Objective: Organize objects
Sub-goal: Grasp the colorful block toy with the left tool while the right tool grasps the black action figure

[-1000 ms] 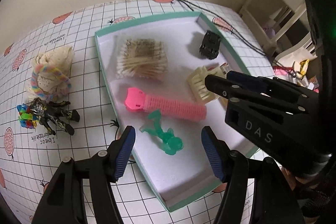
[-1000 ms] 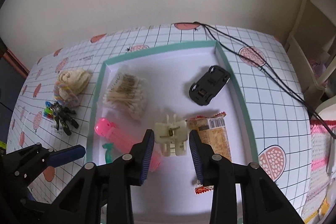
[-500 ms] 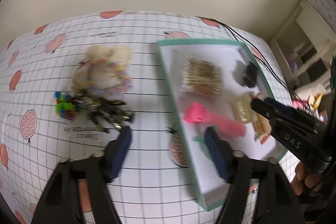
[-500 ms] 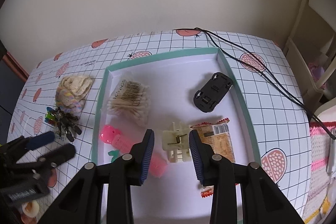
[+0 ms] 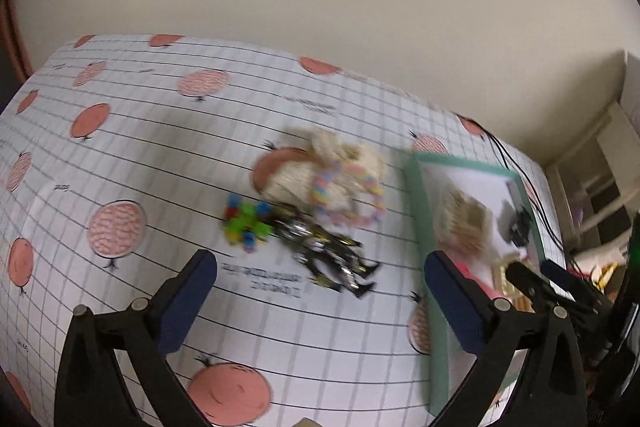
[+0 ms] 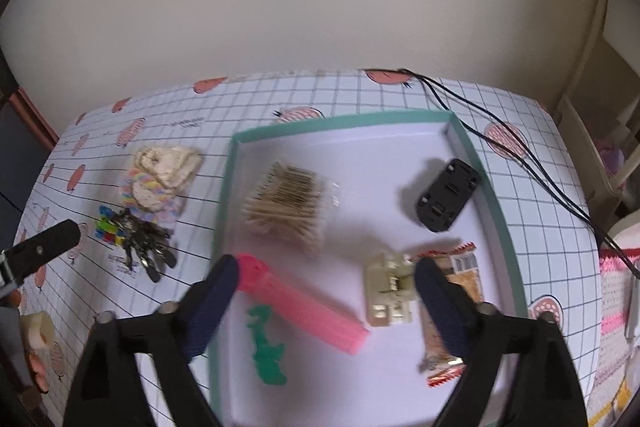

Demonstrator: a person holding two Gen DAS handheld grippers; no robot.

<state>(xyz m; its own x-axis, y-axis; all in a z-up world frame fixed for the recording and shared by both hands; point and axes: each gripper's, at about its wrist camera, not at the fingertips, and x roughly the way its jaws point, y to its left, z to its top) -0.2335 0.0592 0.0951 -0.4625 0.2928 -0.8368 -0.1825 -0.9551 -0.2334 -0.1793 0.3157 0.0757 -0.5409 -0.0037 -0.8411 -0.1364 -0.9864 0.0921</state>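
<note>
1. As you look along your left tool (image 5: 320, 291), its two blue-padded fingers (image 5: 188, 303) are spread wide and hold nothing. Between and beyond them, on the checked surface (image 5: 140, 155) printed with pink fruit, lies a dark shiny toy figure (image 5: 328, 255). Touching its far end is a cluster of bright coloured beads (image 5: 246, 223). Just behind sits a cream knitted bundle (image 5: 320, 171) with a pastel hair tie (image 5: 352, 195) over it. The teal-rimmed tray (image 5: 420, 211) is at the right, blurred.

2. Along your right tool (image 6: 326, 291), the fingers (image 6: 440, 303) are also spread wide and empty, hanging over the tray (image 6: 468, 147). Inside it lie a pink hair roller (image 6: 304, 303), a green plastic figure (image 6: 268, 347), a cream hair clip (image 6: 388, 287), a snack packet (image 6: 460, 287), a pack of cotton swabs (image 6: 288, 203) and a black toy car (image 6: 446, 201). The toy figure (image 6: 144, 251) and knitted bundle (image 6: 164, 167) remain outside, left of the tray.
</note>
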